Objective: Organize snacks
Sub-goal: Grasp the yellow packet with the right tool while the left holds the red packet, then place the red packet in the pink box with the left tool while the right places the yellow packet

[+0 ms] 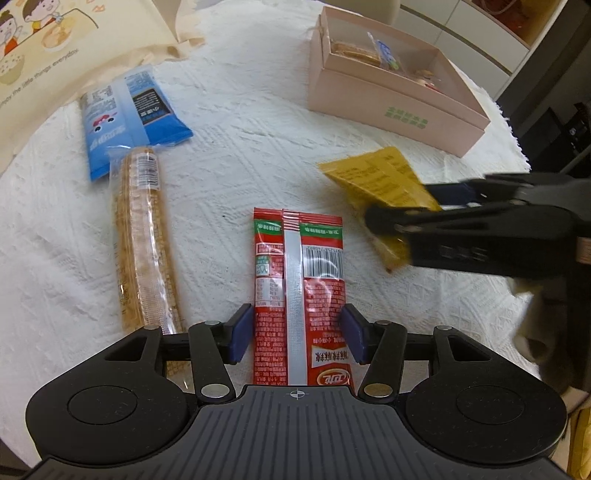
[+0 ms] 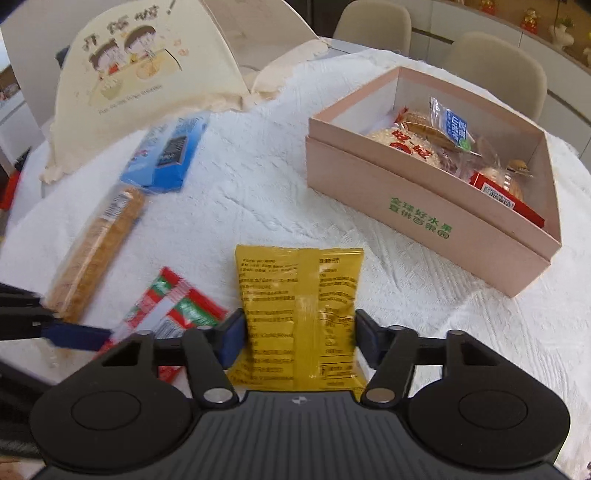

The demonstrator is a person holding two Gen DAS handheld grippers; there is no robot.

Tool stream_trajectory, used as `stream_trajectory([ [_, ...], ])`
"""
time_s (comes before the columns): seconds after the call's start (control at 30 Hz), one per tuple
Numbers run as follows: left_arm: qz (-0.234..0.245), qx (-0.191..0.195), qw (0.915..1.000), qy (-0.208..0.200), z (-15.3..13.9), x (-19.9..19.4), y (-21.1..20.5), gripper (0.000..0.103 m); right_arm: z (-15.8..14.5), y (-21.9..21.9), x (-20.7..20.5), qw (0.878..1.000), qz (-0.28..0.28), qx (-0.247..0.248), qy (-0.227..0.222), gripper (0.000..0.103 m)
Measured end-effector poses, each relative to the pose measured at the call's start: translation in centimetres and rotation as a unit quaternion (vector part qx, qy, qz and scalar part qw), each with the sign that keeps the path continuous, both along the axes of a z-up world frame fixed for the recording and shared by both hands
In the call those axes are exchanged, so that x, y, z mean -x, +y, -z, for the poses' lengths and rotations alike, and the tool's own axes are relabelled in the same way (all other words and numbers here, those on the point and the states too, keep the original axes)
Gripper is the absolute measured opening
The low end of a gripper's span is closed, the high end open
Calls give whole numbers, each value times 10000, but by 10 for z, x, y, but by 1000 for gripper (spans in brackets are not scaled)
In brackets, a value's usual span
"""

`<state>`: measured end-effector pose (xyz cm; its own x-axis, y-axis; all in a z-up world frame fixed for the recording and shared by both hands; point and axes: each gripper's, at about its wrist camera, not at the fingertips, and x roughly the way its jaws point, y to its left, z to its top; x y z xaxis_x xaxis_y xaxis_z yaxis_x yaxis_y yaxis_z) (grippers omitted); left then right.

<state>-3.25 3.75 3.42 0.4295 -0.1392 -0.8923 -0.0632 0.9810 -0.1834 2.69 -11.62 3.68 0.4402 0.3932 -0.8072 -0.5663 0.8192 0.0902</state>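
My left gripper (image 1: pixel 297 334) is shut on a red snack packet (image 1: pixel 299 280), its blue pads pressing both long edges. My right gripper (image 2: pixel 299 339) is shut on a yellow snack packet (image 2: pixel 299 295) and holds it above the white tablecloth. In the left wrist view the right gripper (image 1: pixel 402 225) shows at the right, with the yellow packet (image 1: pixel 373 177). The pink box (image 2: pixel 424 192) holds several snacks at the right. A long cracker sleeve (image 1: pixel 146 236) and a blue packet (image 1: pixel 129 114) lie at the left.
A cream cartoon-printed bag (image 2: pixel 147 74) stands at the back left. Beige chairs (image 2: pixel 373 26) stand behind the round table. The white textured cloth (image 2: pixel 258 184) covers the table.
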Motion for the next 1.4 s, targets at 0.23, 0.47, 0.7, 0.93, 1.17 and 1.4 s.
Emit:
stream_trajectory([
  [0.23,3,4,10000,-18,-1,-1,0,54,-18,-44,24,9993,276,-248,93,56],
  [0.47,447,264,9985,-191,-12,16,-18,48,-19,-67,43,9983,565,18,-155,56],
  [0.7,610,574,9948,-576,-47,17,-28,47,-28,-77,55,9981,561,-91,-237,56],
  [0.93,613,787,9729,-2084,-146,-60,-20,48,-66,-94,60,9927,858,-563,-629,56],
  [1.17,438,1010,9718,-2087,-169,-184,-21,50,-76,-96,56,9907,1032,-498,-729,56],
  [1.4,242,1316,9705,-2005,-137,-150,20,50,-87,-115,38,9879,1328,-494,-634,56],
])
